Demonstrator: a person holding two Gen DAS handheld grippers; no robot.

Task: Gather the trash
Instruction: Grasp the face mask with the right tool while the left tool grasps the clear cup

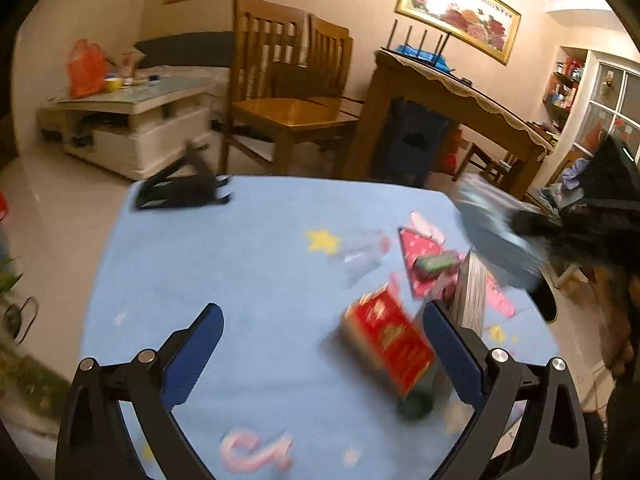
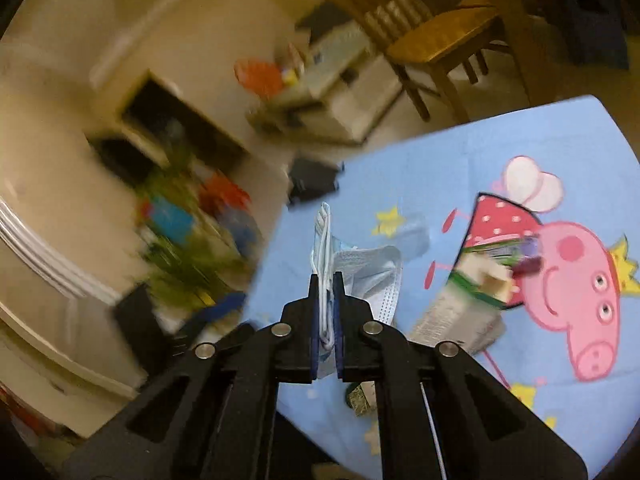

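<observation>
Our right gripper is clamped on a pale blue face mask, the fabric pinched between its blue pads and lifted clear of the blue cartoon tablecloth. The mask's pleated body hangs off to the right of the jaws while a folded edge sticks up ahead of them, so its long axis runs roughly along the line the gripper points.

Our left gripper stands wide apart and holds nothing. The red box lies on the cloth just inside its right finger, tilted, with its long axis slanting from upper left to lower right in the left wrist view — across the jaws rather than along them. It is blurred, so we cannot tell whether it touches that finger. We judge the left hand the nearer one for the box, and it likely needs to shift right to straddle the box's narrow side.
</observation>
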